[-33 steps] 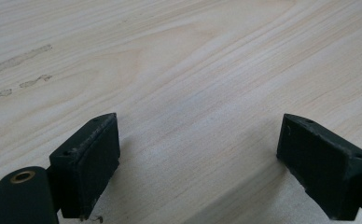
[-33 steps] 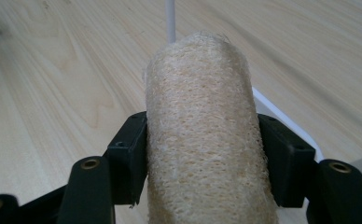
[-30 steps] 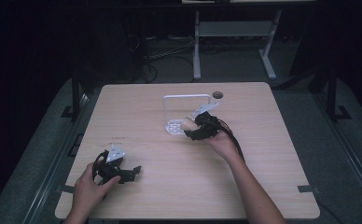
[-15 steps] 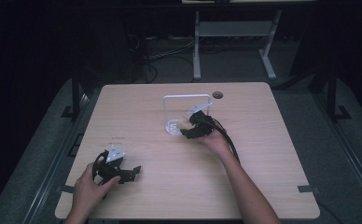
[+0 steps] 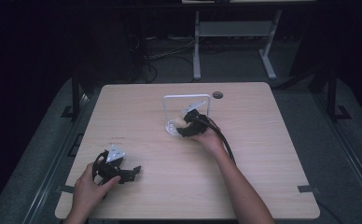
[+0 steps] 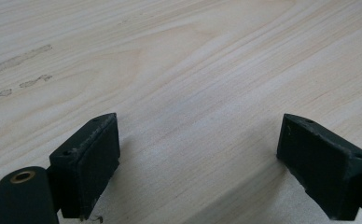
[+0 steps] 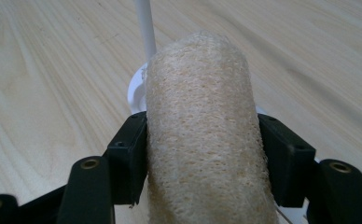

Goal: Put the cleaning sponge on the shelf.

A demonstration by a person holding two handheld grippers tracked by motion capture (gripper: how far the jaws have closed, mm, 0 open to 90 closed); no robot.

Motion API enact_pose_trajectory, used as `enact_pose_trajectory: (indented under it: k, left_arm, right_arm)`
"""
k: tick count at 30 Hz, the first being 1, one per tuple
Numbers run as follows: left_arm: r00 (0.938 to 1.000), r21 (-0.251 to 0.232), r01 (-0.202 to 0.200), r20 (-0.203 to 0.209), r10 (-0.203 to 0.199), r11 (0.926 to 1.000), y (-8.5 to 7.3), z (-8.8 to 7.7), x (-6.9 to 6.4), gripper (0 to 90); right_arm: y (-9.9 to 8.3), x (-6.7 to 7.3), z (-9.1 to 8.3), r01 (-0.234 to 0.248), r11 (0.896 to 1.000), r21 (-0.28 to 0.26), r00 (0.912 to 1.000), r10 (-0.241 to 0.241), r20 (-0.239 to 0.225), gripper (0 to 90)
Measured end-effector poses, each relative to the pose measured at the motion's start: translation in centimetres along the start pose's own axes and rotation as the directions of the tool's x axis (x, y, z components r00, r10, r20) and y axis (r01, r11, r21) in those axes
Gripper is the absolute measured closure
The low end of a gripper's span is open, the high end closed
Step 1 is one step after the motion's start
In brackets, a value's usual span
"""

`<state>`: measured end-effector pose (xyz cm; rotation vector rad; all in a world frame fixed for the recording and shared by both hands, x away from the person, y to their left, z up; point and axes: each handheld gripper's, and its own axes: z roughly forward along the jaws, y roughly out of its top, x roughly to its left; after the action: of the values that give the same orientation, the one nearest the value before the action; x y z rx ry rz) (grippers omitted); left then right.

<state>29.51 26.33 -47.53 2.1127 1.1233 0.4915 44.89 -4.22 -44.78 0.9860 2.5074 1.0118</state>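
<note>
A person seated at a pale wooden table (image 5: 272, 154) works two hand-held grippers under dim light, with dark floor, cables and a white metal frame (image 5: 235, 32) visible beyond the far edge. In the high view, the right gripper (image 5: 184, 127) reaches toward the middle of the table, where a white wire stand (image 5: 187, 97) rises as an upright rectangular loop from a small base; the gripper's tips sit at the foot of that stand, beside a small pale shape that cannot be made out from above. The right gripper view supplies the detail: the two black jaws are clamped on either side of a beige loofah sponge (image 7: 205, 135), a coarse, fibrous cylinder that stands between them and extends toward the camera, with the stand's thin white post (image 7: 145, 25) and round white base (image 7: 136, 93) directly behind it. Whether the sponge touches the base cannot be told. The left gripper (image 5: 123, 172) lies low near the table's near-left corner, held in the person's left hand (image 5: 89, 189), well apart from the stand. The left gripper view shows its jaws spread wide with nothing between them, just bare wood grain and a few faint smudges (image 6: 18, 63) on the surface at upper left. A dark round grommet (image 5: 218, 94) sits in the tabletop just beyond the stand, seen from above.
</note>
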Motion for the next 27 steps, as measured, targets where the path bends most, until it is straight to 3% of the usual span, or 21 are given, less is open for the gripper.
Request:
enact_pose_trajectory:
  k: [27]
  left_arm:
    - [1.0, -0.001, 0.001, 0.001, -0.001, 1.0, 0.0, 0.0, 0.0, 12.6]
  right_arm:
    - [-0.3, 0.0, 1.3, -0.018, 0.999, 0.028, 0.9998, 0.018, 0.003, 38.4]
